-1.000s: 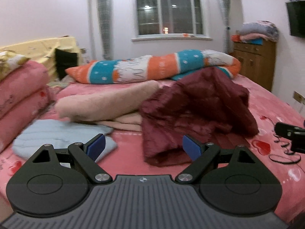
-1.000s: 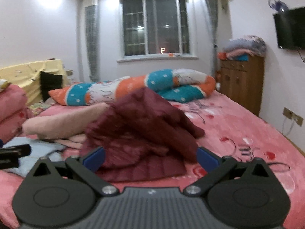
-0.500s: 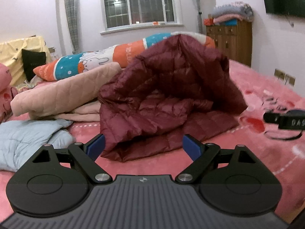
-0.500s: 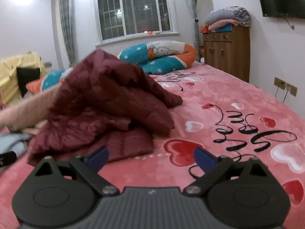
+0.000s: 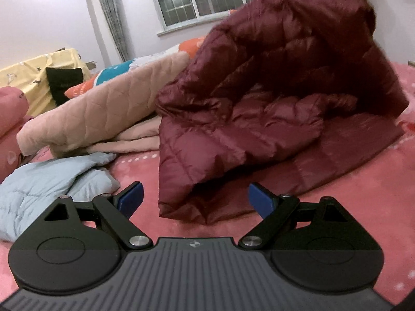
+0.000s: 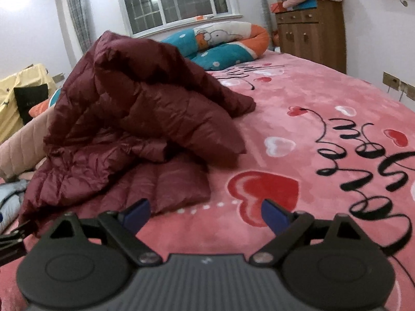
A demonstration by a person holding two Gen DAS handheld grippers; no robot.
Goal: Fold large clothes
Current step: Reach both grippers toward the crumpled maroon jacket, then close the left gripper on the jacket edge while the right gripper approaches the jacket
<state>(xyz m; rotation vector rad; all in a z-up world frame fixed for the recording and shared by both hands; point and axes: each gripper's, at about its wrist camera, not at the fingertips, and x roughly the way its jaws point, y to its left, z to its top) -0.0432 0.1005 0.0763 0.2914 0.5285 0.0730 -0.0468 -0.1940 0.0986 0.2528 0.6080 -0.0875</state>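
Observation:
A dark red quilted down coat (image 5: 272, 108) lies crumpled in a heap on the pink bed cover (image 5: 145, 171). In the left wrist view its near hem corner reaches down between my fingers. My left gripper (image 5: 195, 200) is open, its blue pads apart from the cloth on either side. From the right wrist view the same coat (image 6: 135, 119) sits left of centre, its flat lower panel close ahead of the left pad. My right gripper (image 6: 205, 213) is wide apart and closing slowly, with only bed cover between its pads.
A beige quilted garment (image 5: 103, 111) and a pale blue one (image 5: 52, 181) lie left of the coat. A rolled teal and orange quilt (image 6: 225, 41) runs along the far side. A wooden cabinet (image 6: 311, 33) stands at the right wall. The left gripper's tip (image 6: 10, 241) shows at the edge.
Both grippers have dropped and come closer to the coat, which now fills much more of each view. The right gripper's pads have drawn in a little.

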